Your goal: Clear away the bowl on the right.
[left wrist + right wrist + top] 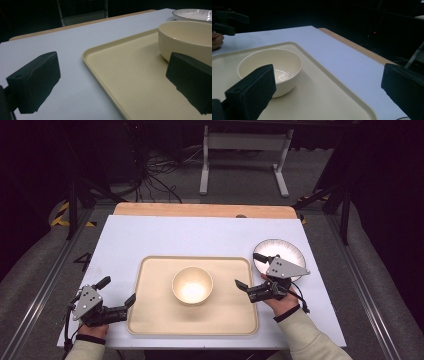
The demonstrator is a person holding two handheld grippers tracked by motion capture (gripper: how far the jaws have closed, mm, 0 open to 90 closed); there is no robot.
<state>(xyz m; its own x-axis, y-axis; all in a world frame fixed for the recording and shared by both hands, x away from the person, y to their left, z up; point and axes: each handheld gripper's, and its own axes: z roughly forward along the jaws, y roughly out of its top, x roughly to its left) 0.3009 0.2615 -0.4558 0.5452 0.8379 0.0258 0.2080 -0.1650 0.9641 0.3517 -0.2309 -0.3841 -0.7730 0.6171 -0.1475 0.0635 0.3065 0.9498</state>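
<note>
Two hand-held grippers, both released, flank a cream bowl on a tray on a white table.

From the high view, the bowl (192, 285) stands upright near the middle of the tray (150, 320), which lies on the table (200, 235). The left gripper (118, 291) sits at the tray's left edge, fingers spread and holding nothing. The right gripper (248, 270) is at the tray's right edge, fingers spread and holding nothing, one over the tray and one over a plate (290, 249) just beside the tray. In the left gripper view, one finger hangs over the table and the other over the tray (130, 75), with the bowl (185, 40) beyond it and the plate (192, 14) farther off. In the right gripper view, the bowl (272, 66) sits near the left finger, untouched, and the left gripper (227, 21) shows across the tray (324, 97).
</note>
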